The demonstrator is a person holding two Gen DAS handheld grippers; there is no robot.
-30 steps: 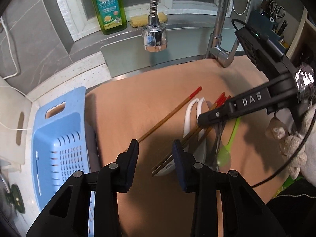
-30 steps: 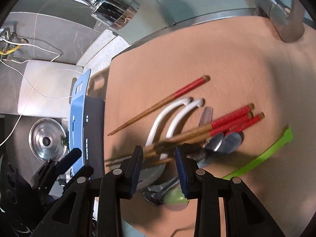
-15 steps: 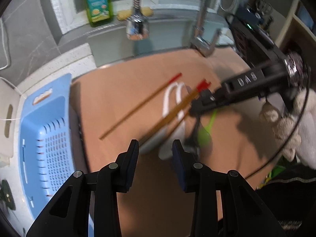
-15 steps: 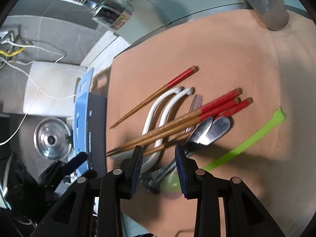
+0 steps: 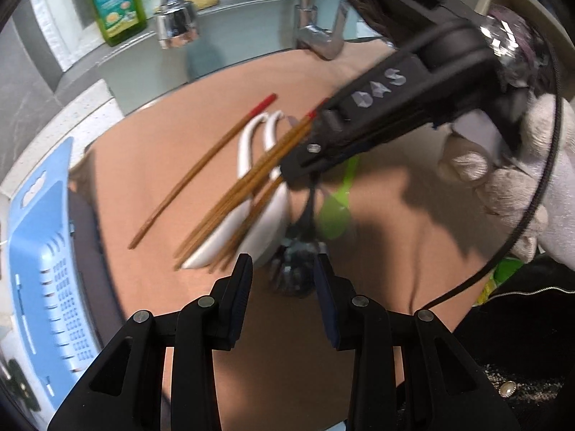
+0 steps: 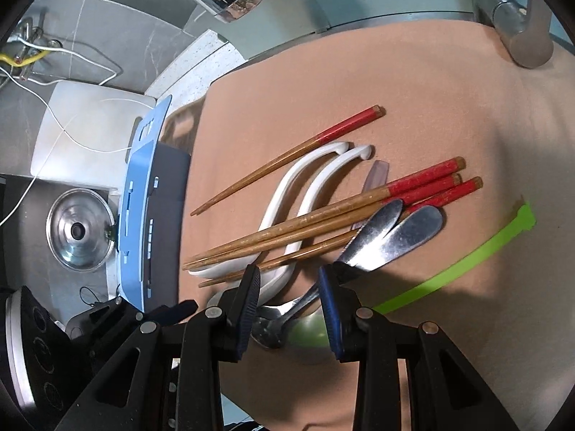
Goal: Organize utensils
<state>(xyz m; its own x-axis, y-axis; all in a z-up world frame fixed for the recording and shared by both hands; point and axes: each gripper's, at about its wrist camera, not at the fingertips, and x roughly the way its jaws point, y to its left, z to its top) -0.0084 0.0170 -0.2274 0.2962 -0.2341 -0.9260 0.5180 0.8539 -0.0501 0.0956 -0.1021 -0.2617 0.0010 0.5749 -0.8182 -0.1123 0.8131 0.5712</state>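
Wooden chopsticks (image 6: 316,215) with red tops lie heaped with the other utensils at mid-frame of the right wrist view, on a tan mat (image 6: 413,82). One single chopstick (image 6: 287,160) sits apart, toward the upper left of the heap. Under the three bundled sticks: two white ceramic spoons (image 6: 302,194). Beside them, lower right: two metal spoons (image 6: 391,233), handles fanned, bowls near the bottom centre. A green plastic spoon (image 6: 463,262) runs toward the right edge.

Right gripper (image 6: 287,301): jaws partly apart, poised over the metal spoon bowls and the white spoon bowls. Nothing visibly pinched between the pads; no contact that I can confirm.

Left gripper (image 5: 282,280): jaws partly apart, empty, hovering just short of the heap's near end in the left wrist view. That view is motion-blurred, so fine contact is unreadable. The right tool, held in a gloved hand (image 5: 510,179), crosses the upper right of that frame.

Blue perforated basket (image 5: 43,269) at the left edge: the visible part of its inside is bare.

Progress, as a judgement: sorting has barely begun. All utensils remain mixed on the mat, none grouped or placed in the basket. Left to do: separate chopsticks, ceramic spoons, metal spoons, green spoon.
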